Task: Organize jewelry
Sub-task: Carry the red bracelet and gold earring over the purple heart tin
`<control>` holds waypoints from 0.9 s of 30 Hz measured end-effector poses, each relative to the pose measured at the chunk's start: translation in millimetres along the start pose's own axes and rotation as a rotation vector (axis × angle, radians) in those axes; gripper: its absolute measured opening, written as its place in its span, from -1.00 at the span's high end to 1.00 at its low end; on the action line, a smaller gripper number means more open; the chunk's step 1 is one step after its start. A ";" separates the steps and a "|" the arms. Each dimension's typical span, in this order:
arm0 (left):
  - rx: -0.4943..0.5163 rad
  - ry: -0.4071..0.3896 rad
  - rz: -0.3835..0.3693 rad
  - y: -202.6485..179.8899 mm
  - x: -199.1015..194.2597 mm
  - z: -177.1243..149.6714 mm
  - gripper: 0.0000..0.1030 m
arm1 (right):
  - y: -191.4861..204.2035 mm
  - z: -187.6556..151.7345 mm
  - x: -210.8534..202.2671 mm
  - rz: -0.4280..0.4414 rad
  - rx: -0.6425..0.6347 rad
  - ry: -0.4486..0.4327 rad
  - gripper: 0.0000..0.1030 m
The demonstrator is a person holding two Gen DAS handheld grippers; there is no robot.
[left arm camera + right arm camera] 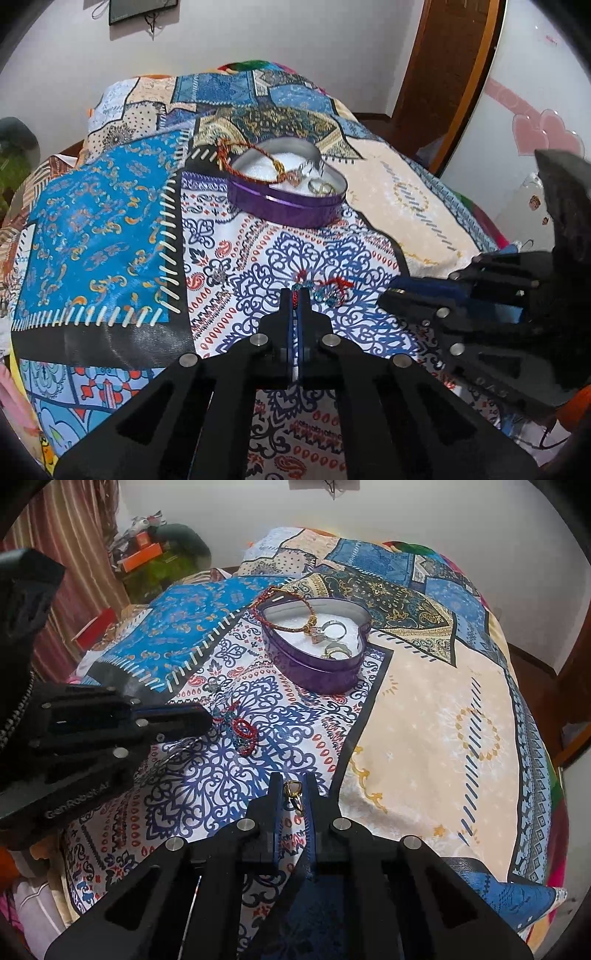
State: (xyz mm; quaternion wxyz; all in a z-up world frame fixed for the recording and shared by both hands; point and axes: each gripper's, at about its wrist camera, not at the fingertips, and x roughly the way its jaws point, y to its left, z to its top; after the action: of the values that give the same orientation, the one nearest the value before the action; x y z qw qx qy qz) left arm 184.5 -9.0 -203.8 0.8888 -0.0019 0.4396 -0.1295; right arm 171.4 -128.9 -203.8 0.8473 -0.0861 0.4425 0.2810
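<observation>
A red cord bracelet with blue beads [327, 291] [243, 734] lies on the patterned bedspread. My left gripper [295, 293] [207, 718] is shut on the red cord at one end of it. In the right wrist view my right gripper [293, 781] is shut on a small gold ring-like piece [293, 788], just above the cloth. That gripper [388, 291] also shows at the right of the left wrist view. Further back stands a purple heart-shaped tin [284, 206] [317, 675]. It holds rings [321, 186] [336, 627], and a braided red-gold bracelet [271, 158] [288, 628] hangs over its rim.
A small silver trinket [218, 275] [212, 686] lies on the cloth left of the beaded bracelet. The bedspread [413, 206] [436, 716] falls away at its edges. A wooden door frame [436, 74] stands at the right, and curtains and clutter [140, 554] at the far left.
</observation>
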 end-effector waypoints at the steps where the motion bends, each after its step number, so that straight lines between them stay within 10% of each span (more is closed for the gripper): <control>1: -0.005 -0.009 0.000 0.5 -3.4 1.0 1.00 | 0.8 0.0 -0.1 0.000 -0.002 -0.002 0.82; 27: -0.029 -0.204 0.024 14.3 -72.9 35.3 1.00 | -3.6 30.3 -49.3 -0.055 0.031 -0.180 0.82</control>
State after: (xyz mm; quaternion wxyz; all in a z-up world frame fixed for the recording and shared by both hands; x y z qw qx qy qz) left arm 173.0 17.8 -126.9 0.9303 -0.0224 0.3488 -0.1116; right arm 172.4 -139.7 -146.9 0.8922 -0.0594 0.3665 0.2572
